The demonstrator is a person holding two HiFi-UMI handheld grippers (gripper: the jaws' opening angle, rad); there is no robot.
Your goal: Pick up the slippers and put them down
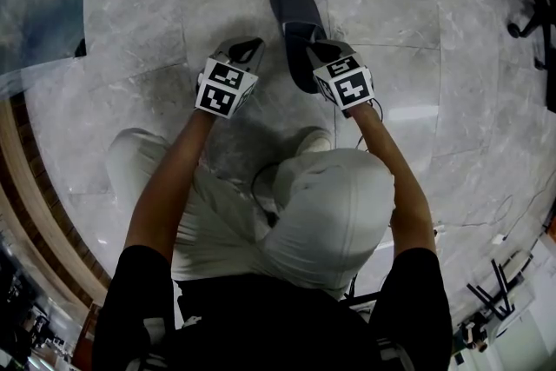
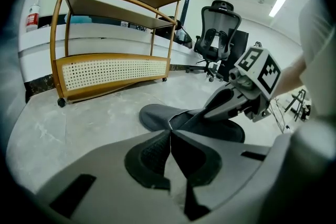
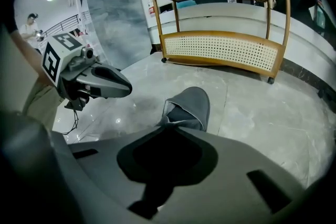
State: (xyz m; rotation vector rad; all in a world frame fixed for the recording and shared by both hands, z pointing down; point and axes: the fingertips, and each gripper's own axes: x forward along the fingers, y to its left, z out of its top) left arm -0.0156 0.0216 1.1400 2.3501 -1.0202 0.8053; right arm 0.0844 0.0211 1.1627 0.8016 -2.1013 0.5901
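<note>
1. Open room: the slipper (image 1: 294,13) is on a bare marble floor (image 1: 417,30), with free floor on all sides of it. The rack (image 2: 113,73) stands well beyond its toe, on castors. An office chair (image 2: 218,29) stands to the right of the rack, well apart from the slipper.
2. Edges: in the head view, a wood-trimmed border runs down the left side of the floor. Dark chair bases (image 1: 528,22) sit at the far right edge.
3. Left gripper (image 1: 250,43): its jaws are pressed together with nothing between them. It is just beside the slipper, on the slipper's left, and apart from it.
4. Right gripper (image 3: 173,127): its jaws are clamped on the rim of the slipper's opening, at the heel end.
5. Hidden or cut off:
   - In the right gripper view, the gripper body covers the heel of the slipper.
   - In the head view, the right gripper covers the heel end.
   - No view settles whether the sole touches the floor.
   - The person's pale knee (image 1: 334,213) hides the floor directly below the head camera.
6. Slipper appearance: dark grey fabric with a closed, rounded toe and a paler lining at the opening. The toe points away from the person, toward the rack.
</note>
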